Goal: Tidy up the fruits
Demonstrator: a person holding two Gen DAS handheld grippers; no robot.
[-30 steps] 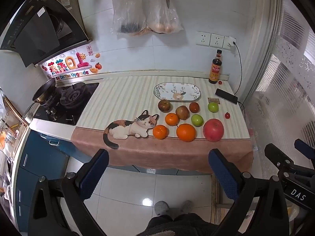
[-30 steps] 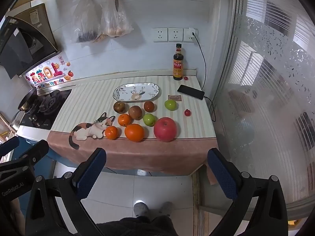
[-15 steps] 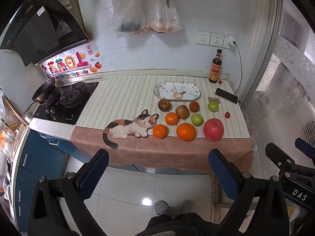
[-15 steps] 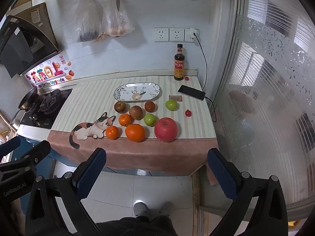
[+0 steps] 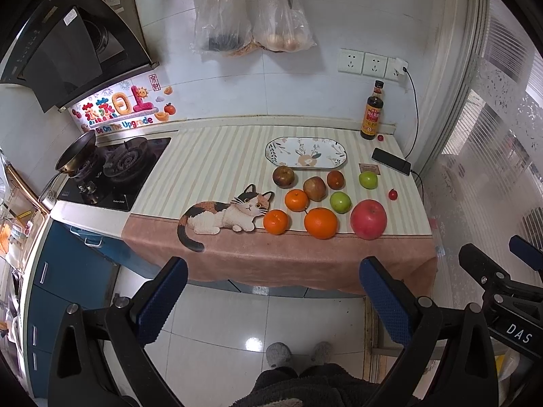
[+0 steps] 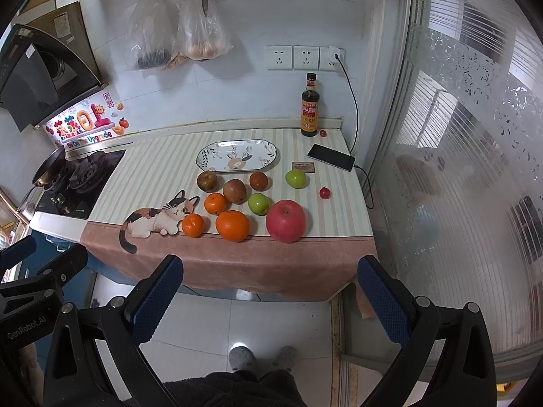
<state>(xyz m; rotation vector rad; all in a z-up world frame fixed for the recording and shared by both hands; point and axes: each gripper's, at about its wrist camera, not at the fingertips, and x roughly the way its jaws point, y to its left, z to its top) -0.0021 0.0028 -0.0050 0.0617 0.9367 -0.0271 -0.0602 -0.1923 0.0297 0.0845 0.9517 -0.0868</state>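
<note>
Several fruits lie on the striped counter cloth: a big red apple point(image 5: 368, 219) point(image 6: 285, 220), a large orange point(image 5: 320, 223) point(image 6: 232, 225), two small oranges point(image 5: 276, 222), two green apples point(image 5: 340, 202), brownish fruits point(image 5: 314, 188) and a tiny red fruit point(image 5: 392, 194). An empty oval patterned plate point(image 5: 306, 152) point(image 6: 238, 155) lies behind them. My left gripper point(image 5: 271, 300) and right gripper point(image 6: 268, 296) are open and empty, held over the floor well short of the counter's front edge.
A soy sauce bottle point(image 6: 309, 110) and a charging phone point(image 6: 331, 156) are at the back right. A gas hob point(image 5: 115, 173) with a pan is on the left. A frosted glass door point(image 6: 458, 156) borders the right. A cat picture point(image 5: 220, 217) is on the cloth.
Both grippers have drifted only very slightly; the fruits and plate have not moved.
</note>
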